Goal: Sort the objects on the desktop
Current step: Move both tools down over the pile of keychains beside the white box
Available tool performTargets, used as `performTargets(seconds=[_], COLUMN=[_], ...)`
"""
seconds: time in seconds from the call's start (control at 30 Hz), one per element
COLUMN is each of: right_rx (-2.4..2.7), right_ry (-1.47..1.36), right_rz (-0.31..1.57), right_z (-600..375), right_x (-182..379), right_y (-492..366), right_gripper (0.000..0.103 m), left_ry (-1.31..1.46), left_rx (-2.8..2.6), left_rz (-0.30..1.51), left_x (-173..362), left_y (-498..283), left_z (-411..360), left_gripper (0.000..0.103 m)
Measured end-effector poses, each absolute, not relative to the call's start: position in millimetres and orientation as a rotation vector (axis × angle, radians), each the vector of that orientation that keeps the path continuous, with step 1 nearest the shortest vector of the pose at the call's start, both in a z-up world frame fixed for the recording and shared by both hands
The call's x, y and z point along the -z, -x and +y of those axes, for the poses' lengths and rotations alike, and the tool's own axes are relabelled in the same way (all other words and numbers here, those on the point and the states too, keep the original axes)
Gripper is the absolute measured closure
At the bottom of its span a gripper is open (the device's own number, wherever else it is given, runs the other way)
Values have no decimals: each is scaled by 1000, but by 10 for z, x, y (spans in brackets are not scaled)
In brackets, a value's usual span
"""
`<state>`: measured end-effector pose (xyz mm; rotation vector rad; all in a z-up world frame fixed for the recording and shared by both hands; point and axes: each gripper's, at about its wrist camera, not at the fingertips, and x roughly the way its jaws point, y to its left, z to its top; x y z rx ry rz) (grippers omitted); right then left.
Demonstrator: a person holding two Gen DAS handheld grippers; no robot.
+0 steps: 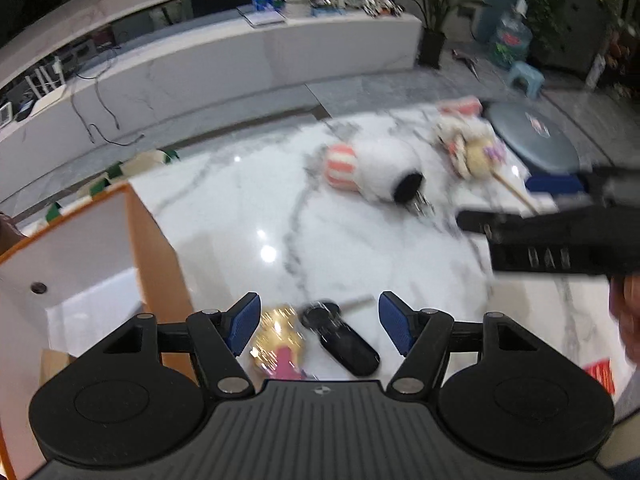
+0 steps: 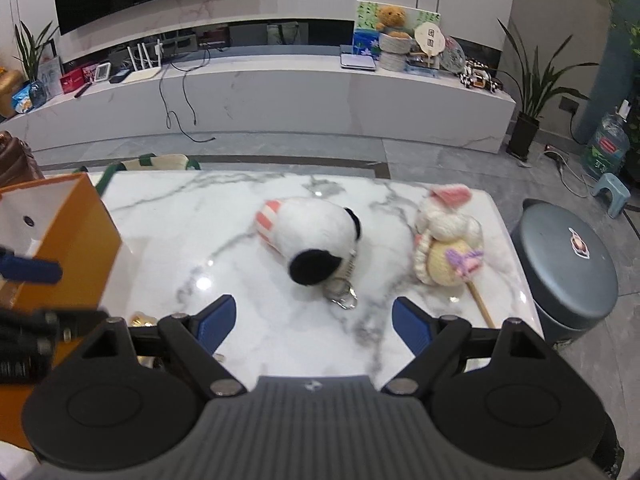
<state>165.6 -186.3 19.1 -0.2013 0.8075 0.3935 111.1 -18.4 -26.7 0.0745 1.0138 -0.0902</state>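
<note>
White plush dog (image 2: 310, 242) with a striped pink cap lies mid white marble table (image 2: 168, 216).
My right claw (image 2: 312, 322) hangs open just short of its keyring; my left claw (image 1: 318, 322) gapes, empty, over a black key fob (image 1: 346, 338). I can read no labels.

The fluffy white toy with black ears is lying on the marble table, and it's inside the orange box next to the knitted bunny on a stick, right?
Not quite. The fluffy white toy lies on the marble table beside the knitted bunny on a stick, but it is not inside the orange box. The box stands apart at the table's left edge, as the right wrist view shows.
</note>
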Motion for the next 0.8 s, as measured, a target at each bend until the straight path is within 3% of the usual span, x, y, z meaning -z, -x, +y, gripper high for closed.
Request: performTargets(seconds=[0.6, 0.8], right_rx=[-386, -405], right_ry=[255, 261], right_rz=[845, 845], right_z=[-2027, -1981], right_x=[29, 34], right_y=[-1633, -1611], right_gripper=[17, 17], left_ry=[-526, -506], left_rx=[271, 304], left_rz=[1165, 1224], left_x=[824, 938], left_y=[-540, -589], left_z=[-587, -485], left_gripper=[25, 25])
